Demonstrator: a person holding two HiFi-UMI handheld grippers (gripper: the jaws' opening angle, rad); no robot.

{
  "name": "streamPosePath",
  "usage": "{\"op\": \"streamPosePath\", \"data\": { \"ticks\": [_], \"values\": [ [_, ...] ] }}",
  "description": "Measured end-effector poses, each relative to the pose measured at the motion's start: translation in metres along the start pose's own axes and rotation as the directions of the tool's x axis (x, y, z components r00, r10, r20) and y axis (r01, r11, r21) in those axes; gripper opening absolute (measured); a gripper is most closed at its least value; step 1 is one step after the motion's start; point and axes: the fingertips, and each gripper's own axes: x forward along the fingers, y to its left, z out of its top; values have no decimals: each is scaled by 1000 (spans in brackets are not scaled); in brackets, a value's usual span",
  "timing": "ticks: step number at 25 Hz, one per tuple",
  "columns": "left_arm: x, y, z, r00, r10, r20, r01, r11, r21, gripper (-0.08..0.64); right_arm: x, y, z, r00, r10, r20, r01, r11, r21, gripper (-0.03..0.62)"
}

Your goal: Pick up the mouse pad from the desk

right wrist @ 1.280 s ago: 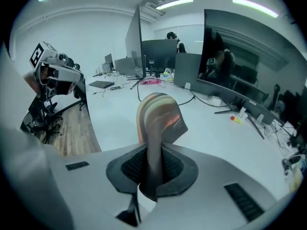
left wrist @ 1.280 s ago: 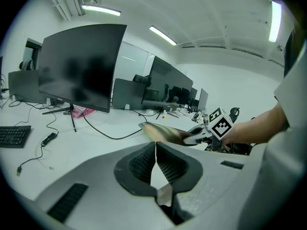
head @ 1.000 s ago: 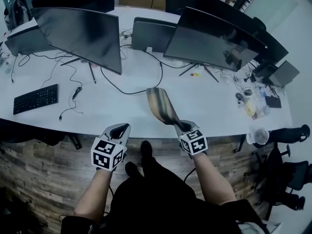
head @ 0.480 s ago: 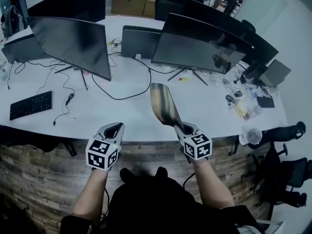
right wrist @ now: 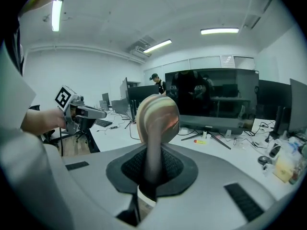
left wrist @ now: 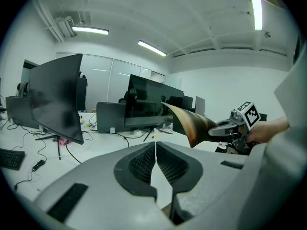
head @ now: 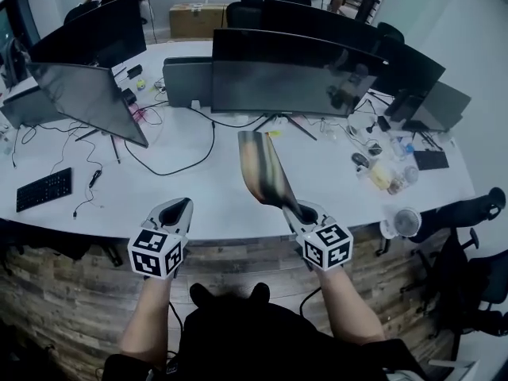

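Because it looks thin, light and soft, the mouse pad (head: 262, 169) curls in the air above the near edge of the desk (head: 222, 197), with one end pinched firmly in the right gripper (head: 296, 210). The left gripper (head: 176, 211) is closed and empty.

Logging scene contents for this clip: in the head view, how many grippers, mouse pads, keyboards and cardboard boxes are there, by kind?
Grippers: 2 (left gripper, shut with nothing in it; right gripper, shut on the pad)
Mouse pads: 1 (mouse pad, held in the air)
Keyboards: 1 (black keyboard)
Cardboard boxes: 1 (cardboard box, at the back)
Total: 5
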Motion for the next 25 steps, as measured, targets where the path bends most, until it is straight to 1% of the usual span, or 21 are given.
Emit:
{"op": "streamPosePath", "data": {
  "ticks": [7,13,19,25],
  "values": [
    [31,-66,27,999,37,27,-38,999,25,14,-54,-69,-2,997,13,77,-14,1000,10,32],
    [40,-103,47,996,70,49,-72,996,44,14,-89,-113,-2,993,10,120,-12,1000,20,32],
    [43,-121,66,996,58,74,-64,995,77,14,-117,-135,6,985,-33,171,29,999,22,32],
    [41,-119,84,994,26,102,-37,993,112,14,-134,-138,8,978,-105,182,105,994,8,32]
  ]
}}
